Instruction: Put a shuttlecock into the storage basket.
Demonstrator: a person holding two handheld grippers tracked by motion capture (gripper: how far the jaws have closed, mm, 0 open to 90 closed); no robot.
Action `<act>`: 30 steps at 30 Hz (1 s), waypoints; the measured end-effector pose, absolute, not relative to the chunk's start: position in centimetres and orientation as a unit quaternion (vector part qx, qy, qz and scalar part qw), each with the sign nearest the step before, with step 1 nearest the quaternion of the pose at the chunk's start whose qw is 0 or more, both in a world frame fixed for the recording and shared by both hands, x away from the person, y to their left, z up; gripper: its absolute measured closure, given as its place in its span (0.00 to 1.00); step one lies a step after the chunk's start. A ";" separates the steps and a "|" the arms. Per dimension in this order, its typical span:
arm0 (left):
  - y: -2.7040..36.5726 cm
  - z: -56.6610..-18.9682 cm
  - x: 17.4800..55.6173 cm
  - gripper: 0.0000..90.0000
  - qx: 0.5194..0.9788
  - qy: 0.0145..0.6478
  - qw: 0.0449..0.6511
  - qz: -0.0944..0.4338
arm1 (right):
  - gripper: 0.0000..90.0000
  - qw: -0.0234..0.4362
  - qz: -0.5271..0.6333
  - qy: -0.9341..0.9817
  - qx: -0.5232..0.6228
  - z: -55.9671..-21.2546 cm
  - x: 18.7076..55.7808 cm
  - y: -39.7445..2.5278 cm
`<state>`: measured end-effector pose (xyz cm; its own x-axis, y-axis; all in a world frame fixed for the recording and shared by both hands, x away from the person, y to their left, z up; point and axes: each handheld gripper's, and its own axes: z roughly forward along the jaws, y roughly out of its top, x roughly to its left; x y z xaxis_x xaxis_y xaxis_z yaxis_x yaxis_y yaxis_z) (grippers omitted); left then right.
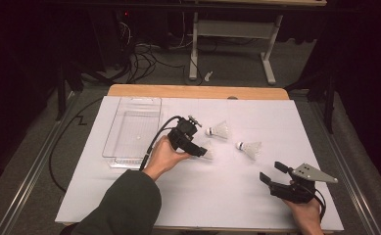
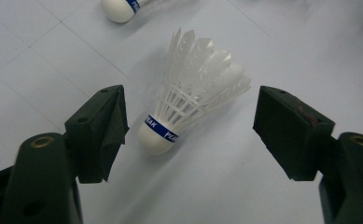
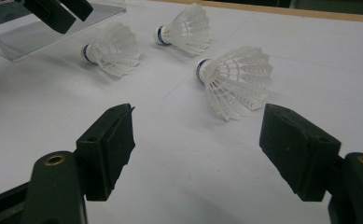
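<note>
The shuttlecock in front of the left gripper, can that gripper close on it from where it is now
Probably yes. The left gripper is open, and the shuttlecock lies on the white table between its jaws with nothing in the way; it likely needs only to ease forward a little.

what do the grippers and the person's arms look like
Both grippers are black with two blocky jaws and brass-coloured screw holes. The left gripper trails a black cable; the right gripper carries a grey three-cornered plate. The left arm wears a dark green sleeve.
</note>
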<state>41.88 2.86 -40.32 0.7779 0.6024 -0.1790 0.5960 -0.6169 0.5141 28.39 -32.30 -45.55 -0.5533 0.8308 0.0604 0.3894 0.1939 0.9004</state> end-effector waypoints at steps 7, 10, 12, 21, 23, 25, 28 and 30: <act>2.6 -40.7 41.9 0.30 0.901 0.330 0.281 0.002 | 0.30 0.229 0.482 0.738 0.413 -45.5 28.4 -32.3; 2.5 -40.7 41.9 0.29 0.902 0.327 0.280 0.001 | 0.30 0.229 0.482 0.738 0.413 -45.5 28.4 -32.3; 2.4 -40.8 41.9 0.29 0.904 0.324 0.278 0.002 | 0.30 0.229 0.482 0.738 0.413 -45.5 28.4 -32.3; 2.0 -41.2 42.0 0.28 0.907 0.319 0.274 0.000 | 0.30 0.228 0.482 0.738 0.414 -45.6 28.4 -32.3; 1.9 -41.2 42.0 0.28 0.907 0.319 0.274 0.000 | 0.30 0.228 0.482 0.738 0.413 -45.6 28.4 -32.3; 1.8 -41.3 42.0 0.28 0.907 0.320 0.275 -0.002 | 0.30 0.227 0.482 0.738 0.414 -45.6 28.4 -32.3; 1.7 -41.5 42.1 0.28 0.908 0.317 0.273 -0.001 | 0.30 0.228 0.481 0.739 0.414 -45.6 28.4 -32.3; 1.6 -41.5 42.1 0.27 0.908 0.318 0.273 -0.001 | 0.30 0.228 0.481 0.739 0.413 -45.6 28.4 -32.3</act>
<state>42.10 1.62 -41.52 0.7979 0.5767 -0.1754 0.5779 -0.6491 0.4947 28.40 -32.27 -45.56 -0.5551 0.8296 0.0602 0.3901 0.1957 0.8997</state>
